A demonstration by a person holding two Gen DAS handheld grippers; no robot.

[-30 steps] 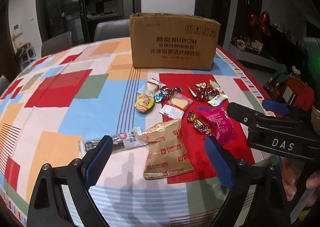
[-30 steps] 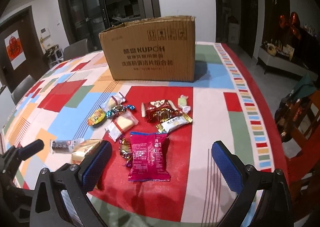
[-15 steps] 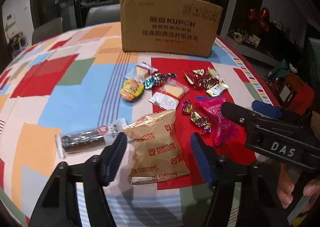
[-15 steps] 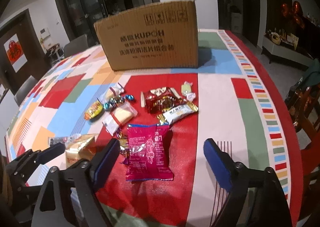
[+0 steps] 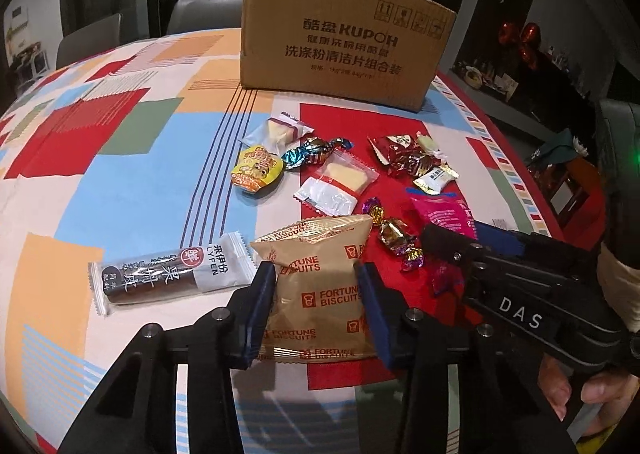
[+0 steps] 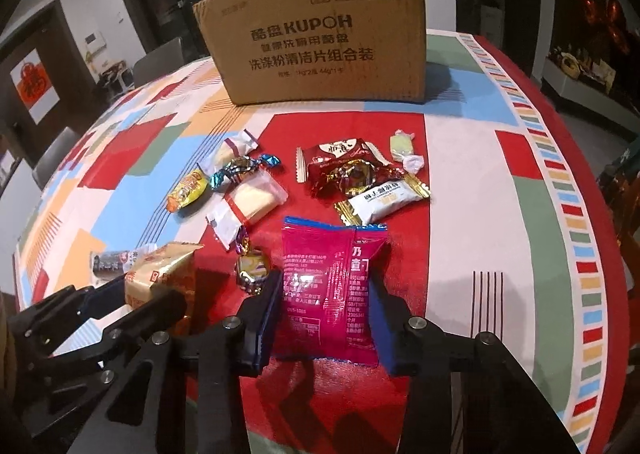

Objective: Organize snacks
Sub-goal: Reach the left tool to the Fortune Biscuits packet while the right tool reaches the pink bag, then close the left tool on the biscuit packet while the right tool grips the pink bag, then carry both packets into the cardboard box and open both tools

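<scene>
A tan Fortune Biscuits bag [image 5: 320, 250] lies on the patchwork tablecloth, and my left gripper [image 5: 315, 273] has its blue pads against both sides of the bag, jaws still closing. A pink snack bag [image 6: 328, 254] lies to its right on a red patch. My right gripper [image 6: 325, 282] straddles the lower half of that bag, pads touching its edges, jaws closing too. The right gripper's black body [image 5: 520, 294] shows at the right of the left wrist view, over the pink bag [image 5: 444, 213].
A closed brown cardboard box [image 5: 344, 41] stands at the back of the table. Loose snacks lie between: a dark bar packet [image 5: 168, 274], a yellow packet [image 5: 258, 169], white wafer packs [image 5: 336, 185], foil candies [image 5: 394, 236], red wrappers [image 6: 344, 169]. The table edge [image 6: 580, 213] curves off at right.
Both grippers came down onto the table and their jaws narrowed from wide open, the left around the biscuit bag, the right around the pink bag.
</scene>
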